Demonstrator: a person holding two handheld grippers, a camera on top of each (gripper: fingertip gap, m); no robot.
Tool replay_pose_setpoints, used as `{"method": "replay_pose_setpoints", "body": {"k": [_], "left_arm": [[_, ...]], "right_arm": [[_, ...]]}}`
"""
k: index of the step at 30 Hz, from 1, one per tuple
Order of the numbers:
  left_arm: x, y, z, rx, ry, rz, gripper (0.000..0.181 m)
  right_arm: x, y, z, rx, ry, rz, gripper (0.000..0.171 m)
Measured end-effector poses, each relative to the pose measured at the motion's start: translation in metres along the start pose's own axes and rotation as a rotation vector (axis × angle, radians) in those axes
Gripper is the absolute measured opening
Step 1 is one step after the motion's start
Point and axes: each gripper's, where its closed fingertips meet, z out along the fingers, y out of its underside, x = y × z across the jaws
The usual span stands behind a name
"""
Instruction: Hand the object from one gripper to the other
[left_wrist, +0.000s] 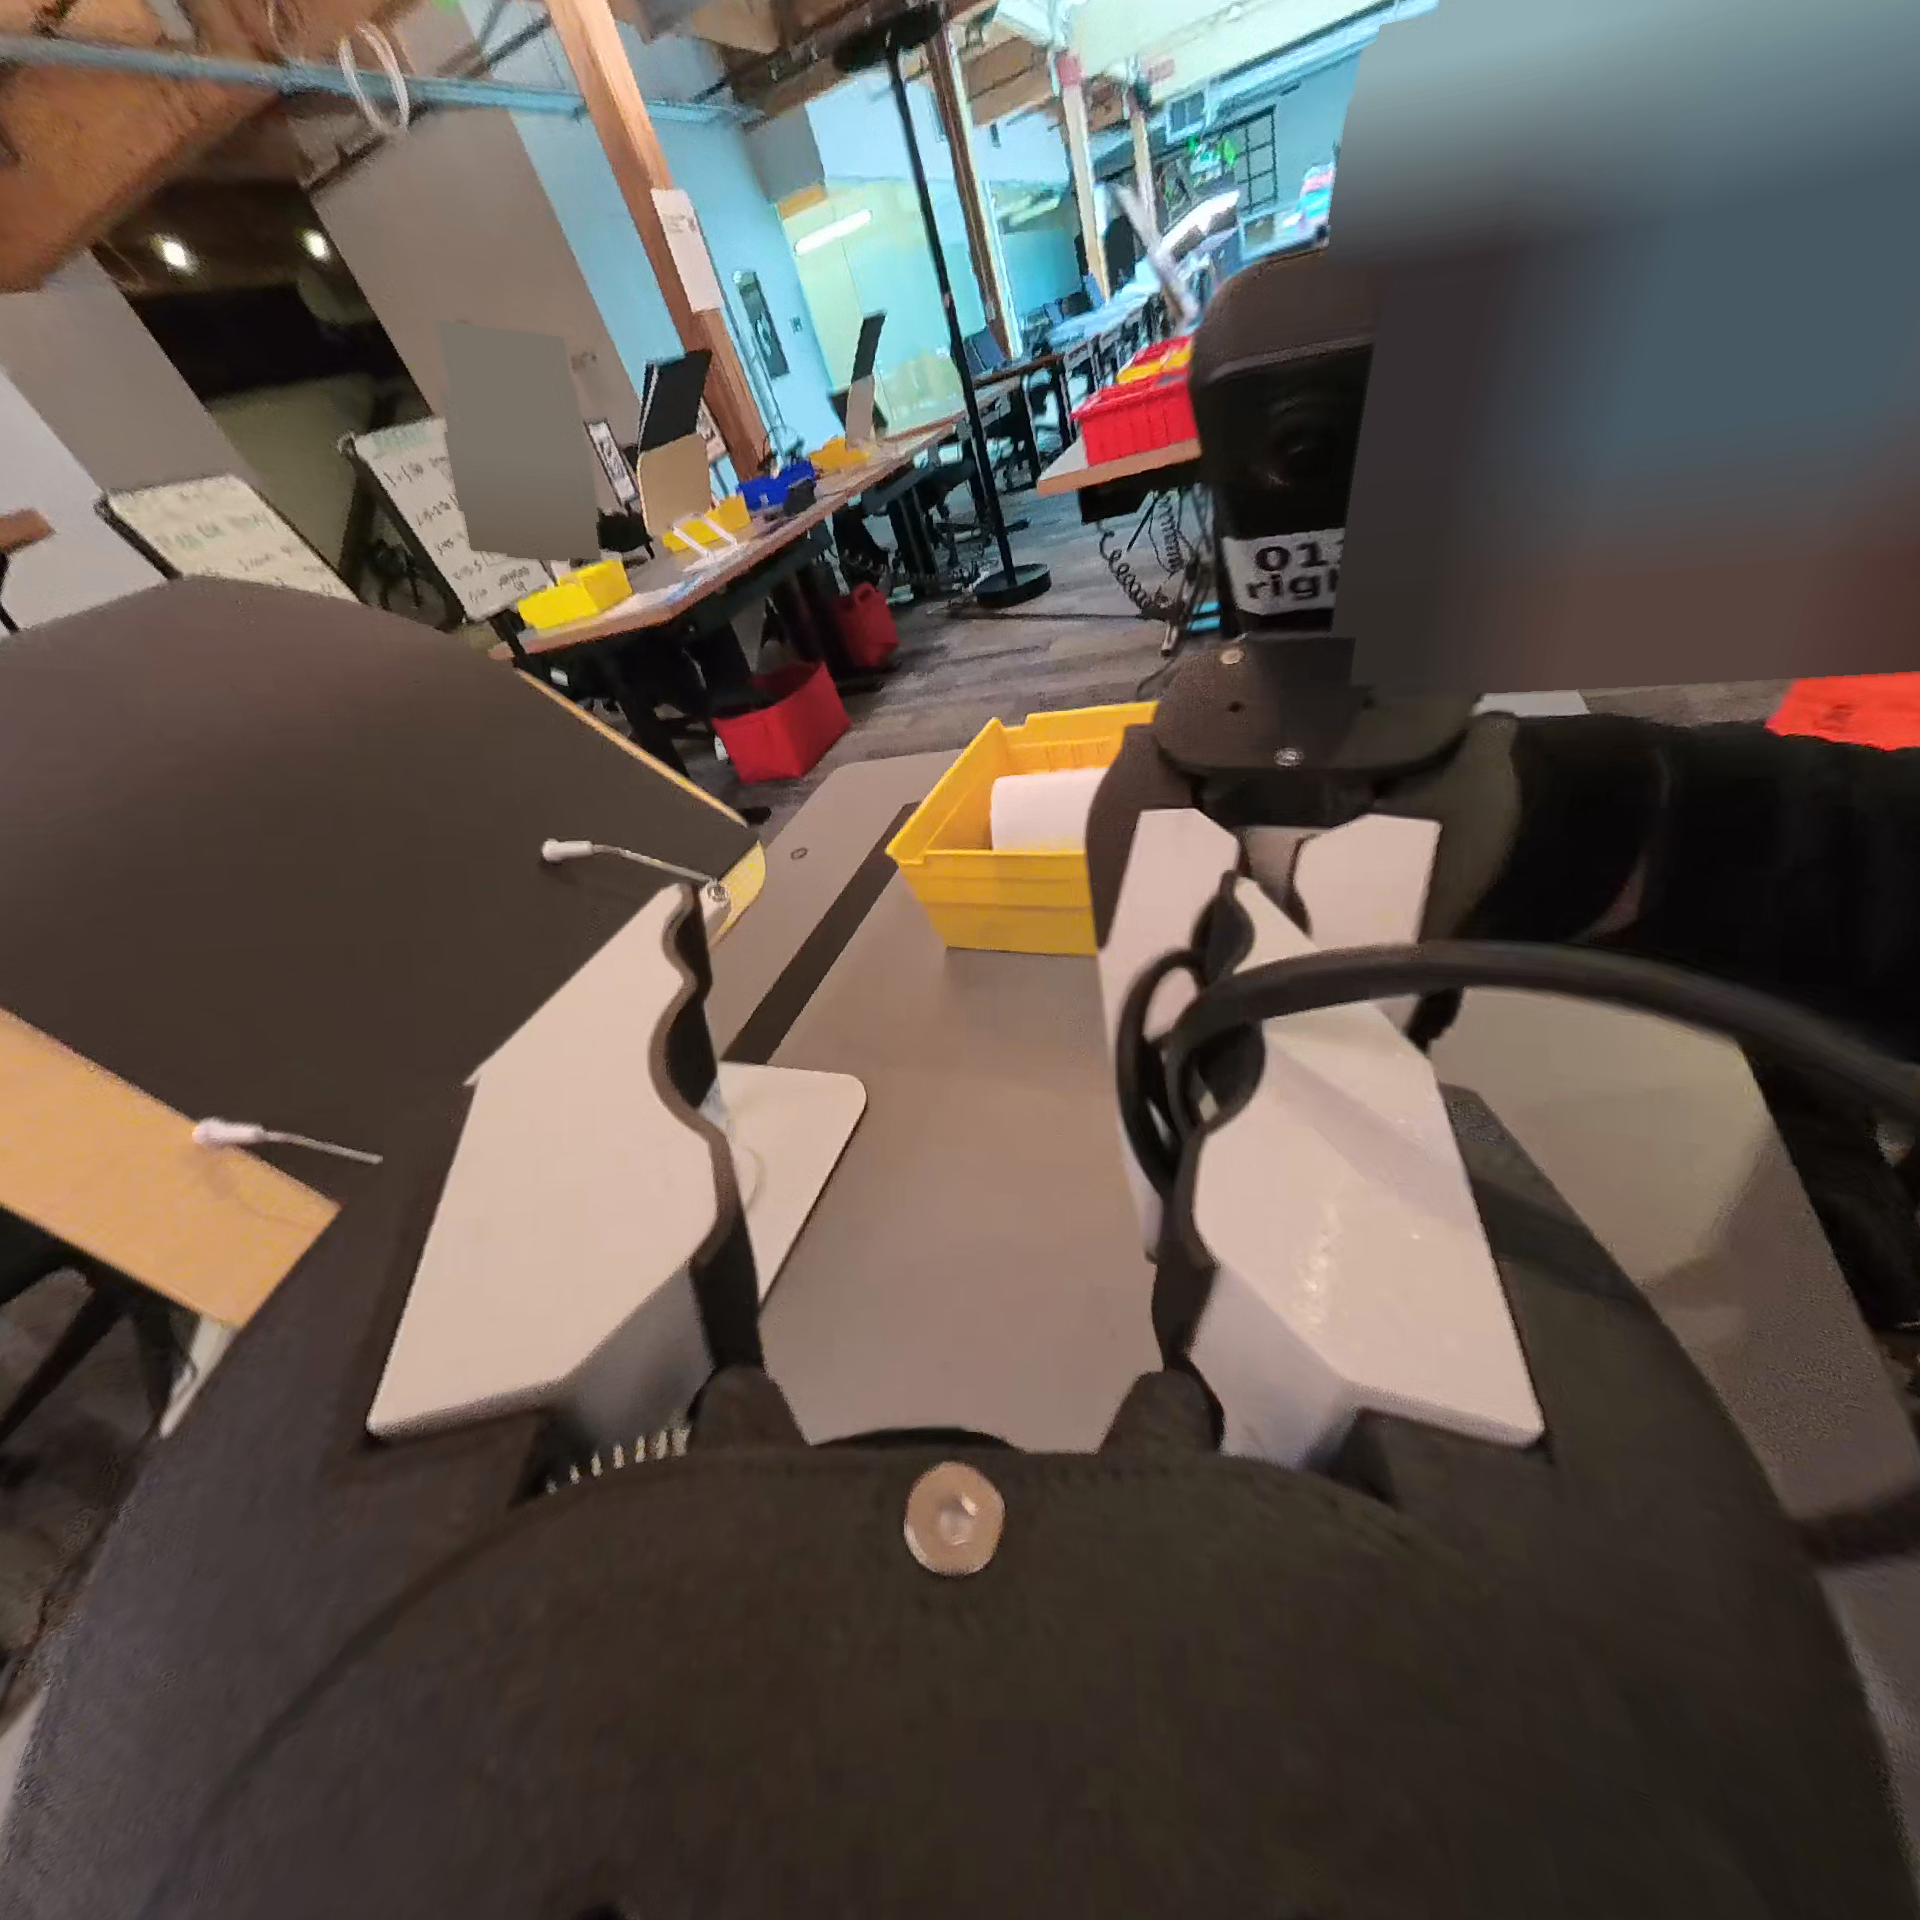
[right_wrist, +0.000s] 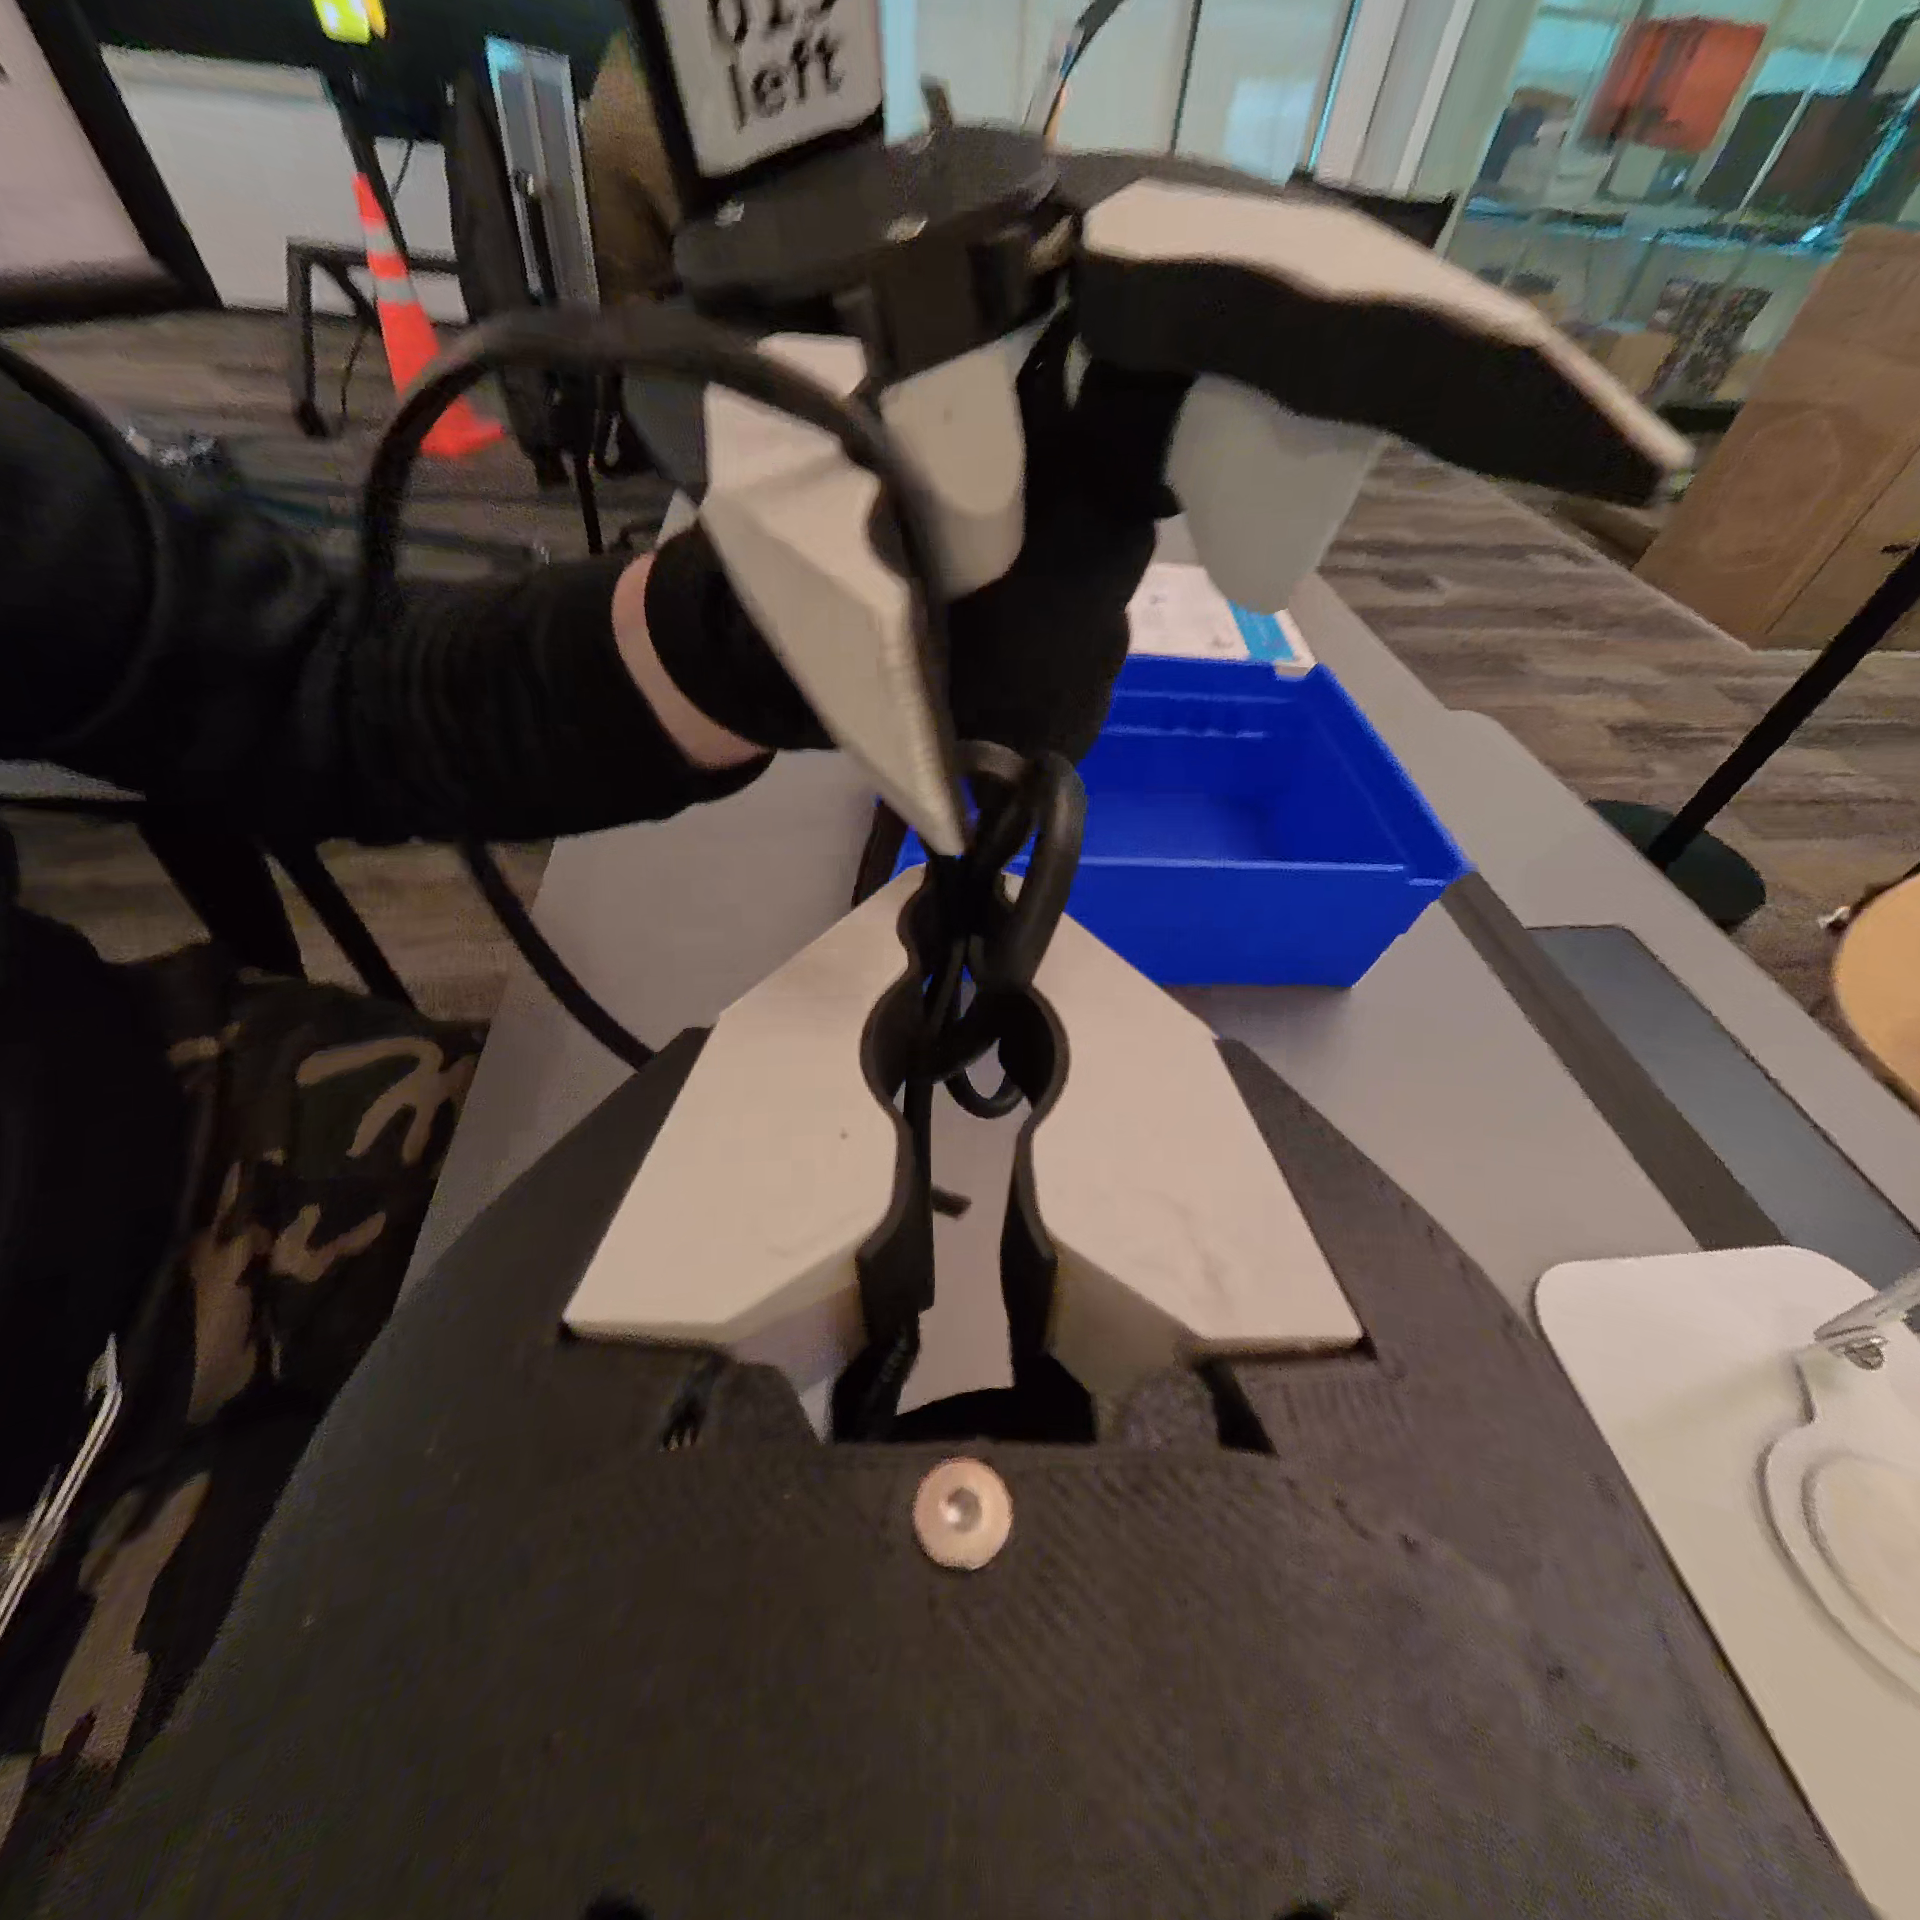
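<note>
A coiled black cable (right_wrist: 1051, 831) is the object. My right gripper (right_wrist: 971, 904) is shut on the coil, whose loops bulge out between its white fingers. My left gripper (right_wrist: 1101, 717) comes in from above and is open. One of its fingertips (right_wrist: 940, 821) touches the coil and the other stands well off to the right. In the left wrist view my left gripper (left_wrist: 914, 956) is wide open above the grey table (left_wrist: 956, 1143). The cable (left_wrist: 1143, 1039) lies against its right finger. The right gripper (left_wrist: 1231, 914) holds the cable from the upper right. A long loop arcs off to the right.
A yellow bin (left_wrist: 997, 883) with a white object in it stands beyond the grippers. A blue bin (right_wrist: 1247, 831) sits on the table behind the coil. A white stand base (left_wrist: 800, 1122) lies beside a tilted black board (left_wrist: 312, 831). A black-gloved hand (right_wrist: 727, 675) holds the left gripper. The grippers' ends are close to 8 centimetres from one another.
</note>
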Motion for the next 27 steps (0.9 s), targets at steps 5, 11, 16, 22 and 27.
{"method": "replay_pose_setpoints", "body": {"k": [5, 11, 16, 22, 27], "left_arm": [[-0.004, 0.006, 0.002, -0.053, -0.027, -0.02, 0.088], [-0.018, 0.021, 0.002, -0.11, -0.041, -0.11, 0.091], [-0.026, 0.043, 0.009, -0.165, -0.072, -0.166, 0.074], [0.001, 0.085, 0.021, -0.372, 0.06, -0.122, 0.076], [0.037, 0.1, 0.03, -0.436, 0.194, -0.013, 0.092]], "right_arm": [[-0.026, 0.034, 0.016, -0.171, -0.129, -0.034, 0.005], [-0.051, 0.02, 0.019, -0.083, -0.253, -0.055, 0.004], [-0.082, -0.002, 0.008, 0.041, -0.397, -0.118, 0.005], [-0.054, -0.045, -0.007, 0.253, -0.243, -0.093, 0.005], [-0.009, -0.056, -0.026, 0.328, -0.023, -0.047, 0.005]]}}
